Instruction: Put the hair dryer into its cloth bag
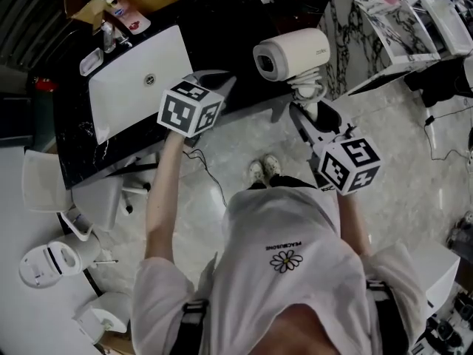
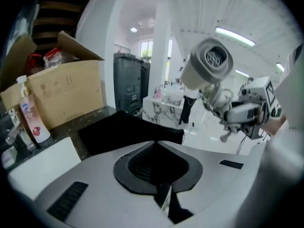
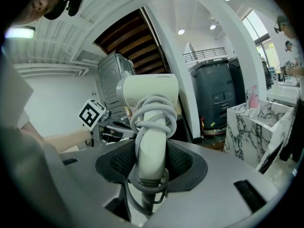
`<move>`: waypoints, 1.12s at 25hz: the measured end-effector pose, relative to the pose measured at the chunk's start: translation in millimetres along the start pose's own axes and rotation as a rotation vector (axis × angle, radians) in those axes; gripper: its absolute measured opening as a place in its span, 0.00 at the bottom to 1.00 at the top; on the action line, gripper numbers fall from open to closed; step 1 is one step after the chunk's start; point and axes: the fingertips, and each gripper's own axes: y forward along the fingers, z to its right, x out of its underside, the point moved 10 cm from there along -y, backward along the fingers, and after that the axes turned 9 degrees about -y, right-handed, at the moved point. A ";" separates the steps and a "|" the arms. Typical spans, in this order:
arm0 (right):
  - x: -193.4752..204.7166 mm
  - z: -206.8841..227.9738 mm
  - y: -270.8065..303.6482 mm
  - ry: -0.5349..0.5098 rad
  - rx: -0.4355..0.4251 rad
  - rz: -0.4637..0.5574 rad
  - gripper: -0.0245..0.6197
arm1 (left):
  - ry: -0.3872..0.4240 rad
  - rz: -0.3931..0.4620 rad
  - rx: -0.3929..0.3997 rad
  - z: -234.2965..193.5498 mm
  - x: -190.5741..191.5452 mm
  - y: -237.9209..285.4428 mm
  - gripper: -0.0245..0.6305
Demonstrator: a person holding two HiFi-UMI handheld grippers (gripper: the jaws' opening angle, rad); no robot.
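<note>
Between the wide-spread jaws of the right gripper stands the hair dryer, clamped by its handle with a pad pressing on either side. Its cord is wound in loops round that handle (one loop hangs down below the pads). The dryer's barrel sits above the jaws, turned crosswise to them.

Off to that gripper's left, and apart from it, the left gripper has its jaws drawn together, the tips pinching the near edge of the black cloth bag. The bag spreads out just beyond those tips, over a dark counter. Further past the left gripper's tips and to their left stand an open cardboard box and a pump bottle. A white basin lies close by on that gripper's left side. Dryer and bag are well apart, the dryer wholly outside the bag.
</note>
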 end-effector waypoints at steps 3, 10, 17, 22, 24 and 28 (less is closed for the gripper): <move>4.3 -5.3 2.0 0.000 -0.065 -0.042 0.30 | -0.111 0.163 -0.004 -4.0 -7.3 -7.6 0.08; 13.1 -18.6 -0.7 -0.018 -0.192 -0.126 0.30 | -0.113 0.240 -0.050 -3.6 -14.0 -11.9 0.08; 30.0 -28.7 -0.9 0.169 -0.448 -0.240 0.30 | -0.106 0.250 -0.045 -3.2 -19.1 -14.0 0.08; 48.5 -23.2 5.7 0.351 -0.579 -0.367 0.30 | -0.092 0.240 -0.046 -2.7 -19.0 -14.7 0.08; 57.2 -18.1 9.6 0.409 -0.577 -0.428 0.30 | -0.080 0.231 -0.047 -1.3 -18.0 -13.9 0.08; 68.6 -6.8 22.0 0.431 -0.461 -0.560 0.30 | -0.064 0.214 -0.049 1.8 -15.2 -12.8 0.08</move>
